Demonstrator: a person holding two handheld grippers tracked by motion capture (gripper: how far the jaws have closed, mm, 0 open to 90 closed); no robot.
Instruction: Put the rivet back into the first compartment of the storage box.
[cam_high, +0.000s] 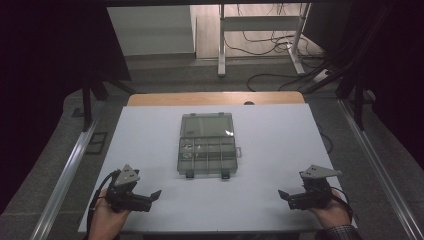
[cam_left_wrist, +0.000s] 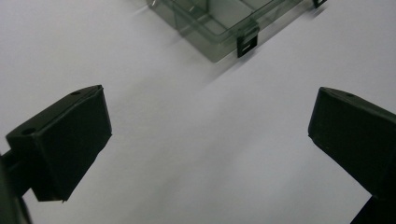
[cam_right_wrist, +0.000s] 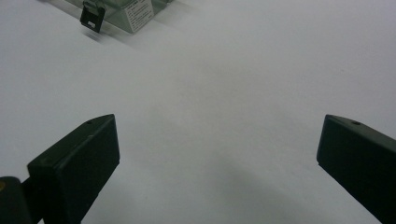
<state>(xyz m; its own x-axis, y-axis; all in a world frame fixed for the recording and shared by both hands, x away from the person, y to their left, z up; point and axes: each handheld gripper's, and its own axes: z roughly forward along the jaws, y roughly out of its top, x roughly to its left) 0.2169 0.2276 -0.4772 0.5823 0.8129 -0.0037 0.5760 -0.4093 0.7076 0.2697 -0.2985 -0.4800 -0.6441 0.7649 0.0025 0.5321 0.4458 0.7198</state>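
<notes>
— Two black latches (cam_high: 190, 174) face you on the clear compartment box (cam_high: 207, 144), mid-table. How do you start?

— Bring your left gripper (cam_high: 150, 198) and right gripper (cam_high: 286, 195), both spread wide and empty, in toward the box, one per latch.

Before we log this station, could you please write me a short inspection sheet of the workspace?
Surface: white table top, flat, with a wooden strip along its far edge.
Job's things: clear compartment box at the centre, lid shut, two dark latches on its near side; small parts lie in the left compartments, too small to tell.
Clutter: nothing seen on the white top.
Grippers: left hand-held gripper and right hand-held gripper rest near the front edge, jaws wide apart, holding nothing, both apart from the box.
Cables: one trails from each gripper; loose cables lie on the floor beyond.
Surroundings: white desk frame behind, metal rails at both sides, dark curtains.
</notes>
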